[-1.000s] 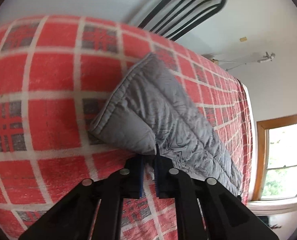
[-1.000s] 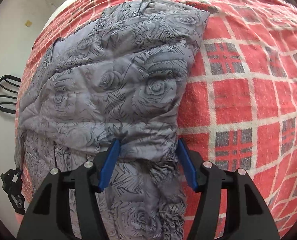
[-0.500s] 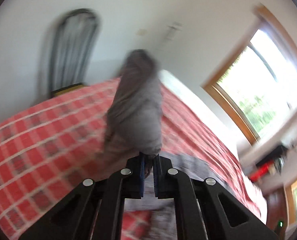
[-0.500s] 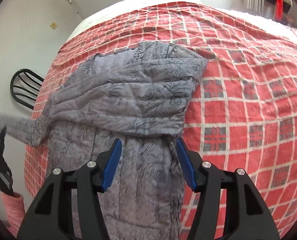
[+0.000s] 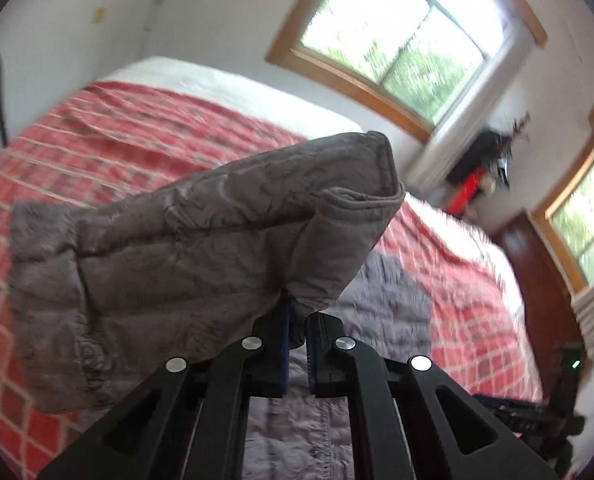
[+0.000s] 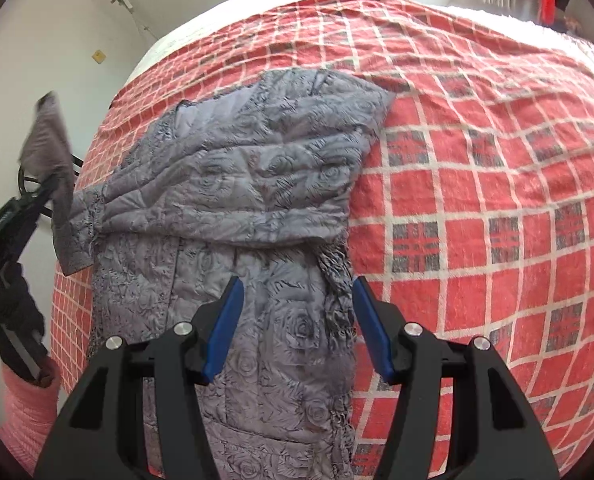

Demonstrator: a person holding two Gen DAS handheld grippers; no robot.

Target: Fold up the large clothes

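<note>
The quilted grey jacket (rose-stitched, puffy) sprawls on the red plaid blanket; the left gripper pinches its lifted sleeve, the right gripper hovers above, jaws apart, empty.

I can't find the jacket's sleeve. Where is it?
The grey quilted jacket's sleeve is lifted off the red checked blanket, pinched in the left gripper. In the right wrist view it hangs at the far left, beside the jacket's body.
</note>
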